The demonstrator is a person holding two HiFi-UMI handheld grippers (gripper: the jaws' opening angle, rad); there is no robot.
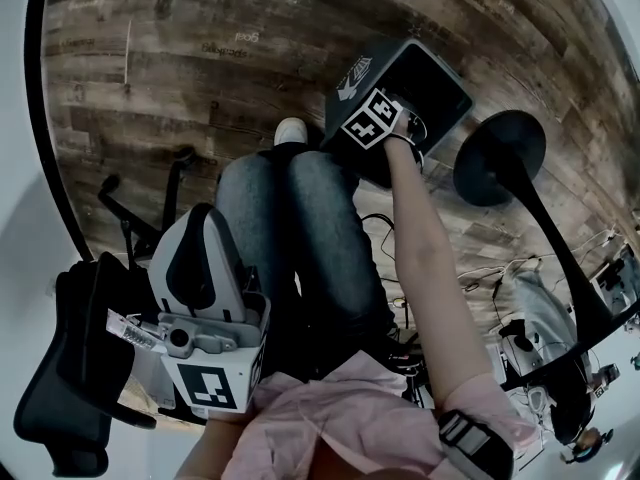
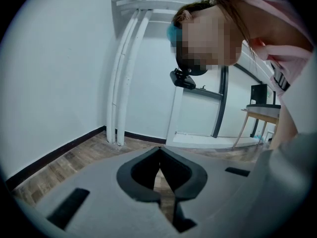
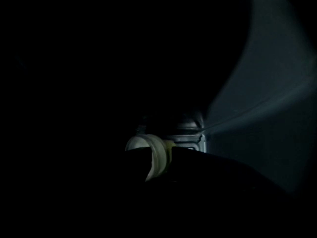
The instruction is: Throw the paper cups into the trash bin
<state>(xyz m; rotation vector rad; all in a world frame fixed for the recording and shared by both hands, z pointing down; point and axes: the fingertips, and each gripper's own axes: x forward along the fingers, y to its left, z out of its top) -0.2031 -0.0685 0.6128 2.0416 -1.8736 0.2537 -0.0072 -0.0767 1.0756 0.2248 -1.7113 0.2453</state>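
Note:
The black trash bin (image 1: 358,76) stands on the wood floor in front of the person's knees. My right gripper (image 1: 374,120) points straight down into the bin's mouth; only its marker cube and the hand show from above. In the right gripper view it is very dark. A pale paper cup (image 3: 151,155) lies on its side between the dark jaw outlines of my right gripper (image 3: 166,157), and I see no pad pressing on it. My left gripper (image 1: 205,216) is held low by the left thigh. Its jaws (image 2: 159,155) meet at the tips with nothing between them.
A black round-based stand (image 1: 500,156) rises just right of the bin. A black office chair (image 1: 70,388) sits at the lower left, with chair legs (image 1: 150,203) above it. Cables and equipment crowd the lower right. The left gripper view shows white wall pipes (image 2: 121,73) and a small table (image 2: 262,113).

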